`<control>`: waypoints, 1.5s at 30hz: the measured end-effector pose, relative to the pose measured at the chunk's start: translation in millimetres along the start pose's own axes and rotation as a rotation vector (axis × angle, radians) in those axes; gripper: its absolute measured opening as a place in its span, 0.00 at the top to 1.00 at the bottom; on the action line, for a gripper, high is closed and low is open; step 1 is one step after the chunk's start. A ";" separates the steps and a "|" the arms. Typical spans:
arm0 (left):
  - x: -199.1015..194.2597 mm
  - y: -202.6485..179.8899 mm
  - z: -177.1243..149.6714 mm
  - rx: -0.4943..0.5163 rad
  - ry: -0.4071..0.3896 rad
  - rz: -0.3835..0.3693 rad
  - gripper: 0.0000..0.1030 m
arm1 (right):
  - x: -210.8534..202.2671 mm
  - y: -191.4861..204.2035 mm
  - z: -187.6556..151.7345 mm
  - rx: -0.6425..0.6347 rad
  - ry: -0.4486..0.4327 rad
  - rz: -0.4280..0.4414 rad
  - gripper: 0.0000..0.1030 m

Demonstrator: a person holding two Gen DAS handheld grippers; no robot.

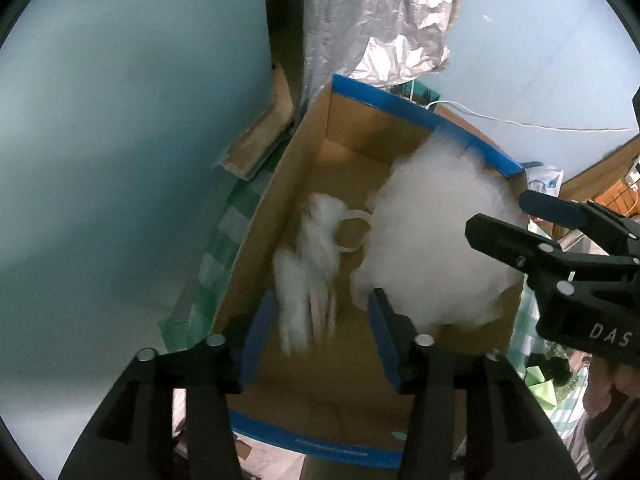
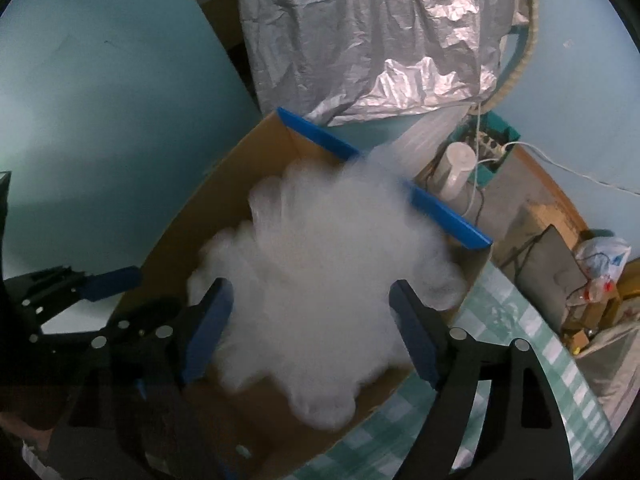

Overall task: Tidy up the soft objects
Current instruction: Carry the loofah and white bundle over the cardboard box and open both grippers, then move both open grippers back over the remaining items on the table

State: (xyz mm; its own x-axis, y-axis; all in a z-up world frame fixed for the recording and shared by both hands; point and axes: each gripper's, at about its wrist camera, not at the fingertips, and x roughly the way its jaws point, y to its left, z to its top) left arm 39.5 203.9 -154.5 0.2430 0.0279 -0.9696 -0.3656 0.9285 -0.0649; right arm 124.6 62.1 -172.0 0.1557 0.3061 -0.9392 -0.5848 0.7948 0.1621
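An open cardboard box [image 1: 304,184] with a blue rim stands below both grippers. A small white furry toy [image 1: 308,264] with a pale ring [image 1: 354,234] lies blurred inside it, between the spread fingers of my left gripper [image 1: 320,332], and neither pad presses on it. A big white fluffy ball [image 1: 436,240] fills the box's right half. In the right wrist view this ball [image 2: 320,280] sits under my right gripper [image 2: 312,324], whose jaws stand wide and clear of it. Each gripper also shows in the other's view: the right gripper [image 1: 516,220], the left gripper [image 2: 132,296].
A crinkled silver foil sheet [image 2: 360,40] hangs behind the box. A green-checked cloth [image 2: 500,320] covers the table. To the right are a white cylinder [image 2: 456,168], a white cable [image 2: 560,164], a plastic bag [image 2: 604,256] and boxes. A pale blue wall [image 1: 120,120] is at left.
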 end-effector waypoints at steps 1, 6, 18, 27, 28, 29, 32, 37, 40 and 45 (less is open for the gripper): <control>-2.2 1.0 -1.7 -0.003 -0.002 0.002 0.47 | -2.3 -0.1 -1.9 0.007 -0.003 0.000 0.21; -15.1 2.0 -6.0 -0.012 -0.024 0.007 0.34 | -8.9 -8.3 -4.1 0.036 -0.016 -0.005 0.19; -37.0 -21.5 -25.1 0.053 -0.038 0.005 0.32 | -42.7 -24.8 -29.9 0.101 -0.035 0.014 0.19; -54.2 -53.1 -35.2 0.114 -0.044 -0.021 0.31 | -76.6 -48.4 -58.7 0.147 -0.060 -0.014 0.19; -56.5 -58.7 -37.0 0.122 -0.046 -0.029 0.31 | -79.8 -51.1 -62.5 0.152 -0.062 -0.017 0.19; -57.8 -63.6 -38.7 0.129 -0.048 -0.035 0.30 | -84.1 -55.6 -68.2 0.160 -0.063 -0.022 0.19; -60.2 -76.6 -42.8 0.153 -0.050 -0.046 0.28 | -93.6 -65.3 -81.7 0.176 -0.064 -0.034 0.19; -59.9 -100.8 -53.2 0.198 -0.035 -0.060 0.28 | -110.2 -86.7 -106.3 0.208 -0.062 -0.060 0.19; -59.2 -113.0 -60.6 0.220 -0.025 -0.070 0.28 | -117.4 -99.0 -120.8 0.230 -0.061 -0.074 0.19; -60.3 -136.0 -71.0 0.265 -0.018 -0.077 0.28 | -128.0 -118.1 -144.0 0.267 -0.053 -0.092 0.19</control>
State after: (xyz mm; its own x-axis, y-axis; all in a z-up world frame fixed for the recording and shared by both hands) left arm 10.8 49.6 -104.0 0.2779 -0.0426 -0.9597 -0.0982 0.9925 -0.0725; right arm 59.0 -146.5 -114.5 0.2440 0.2472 -0.9378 -0.3372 0.9283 0.1570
